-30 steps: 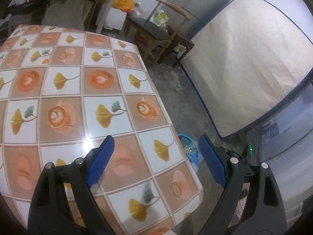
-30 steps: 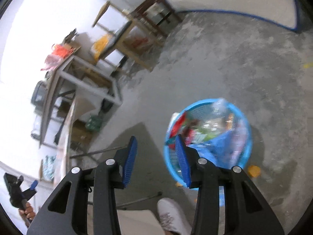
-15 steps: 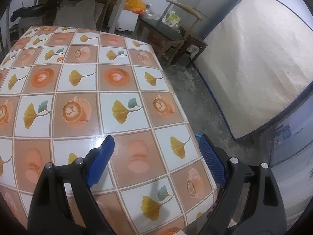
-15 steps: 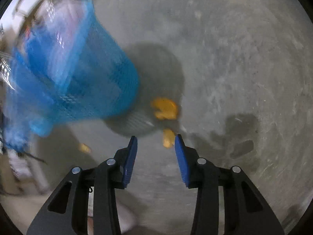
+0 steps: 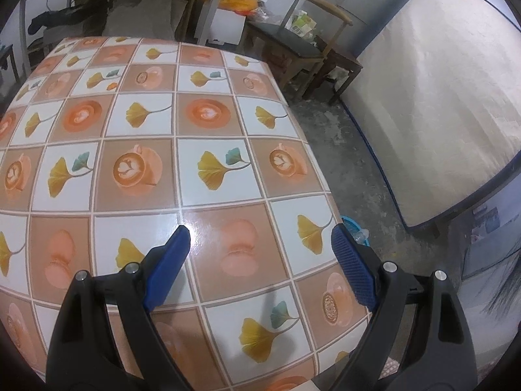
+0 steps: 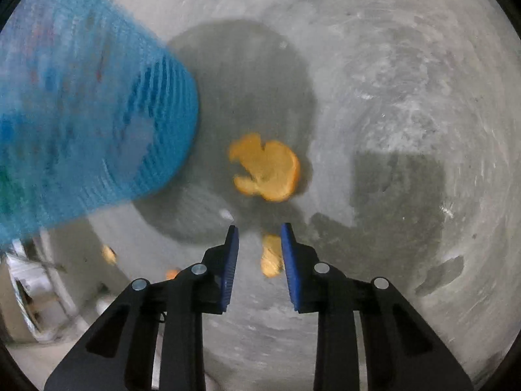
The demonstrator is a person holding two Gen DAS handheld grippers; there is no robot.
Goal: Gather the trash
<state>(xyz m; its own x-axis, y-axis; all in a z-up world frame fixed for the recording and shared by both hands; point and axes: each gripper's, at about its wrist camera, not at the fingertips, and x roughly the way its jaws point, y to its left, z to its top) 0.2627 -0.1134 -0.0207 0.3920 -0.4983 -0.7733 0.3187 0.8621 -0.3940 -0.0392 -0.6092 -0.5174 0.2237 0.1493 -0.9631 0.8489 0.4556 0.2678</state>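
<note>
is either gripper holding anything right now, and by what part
Nothing is held yet. The right gripper is closing around a small orange peel piece on the floor, pads apart from it. The left gripper is open.

Domestic storage-type room: bare concrete floor point(image 5: 355, 176), mattress point(image 5: 433, 97) leaning at right, wooden chair point(image 5: 302, 42) at far wall, patterned-cloth counter point(image 5: 156, 150), cluttered shelving point(image 5: 97, 6) far left.

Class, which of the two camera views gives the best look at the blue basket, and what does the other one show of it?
The right wrist view: the blue basket fills its upper left, ribbed wall visible though blurred, standing on the floor near orange peel. The left wrist view shows only a sliver of its rim past the table edge.
</note>
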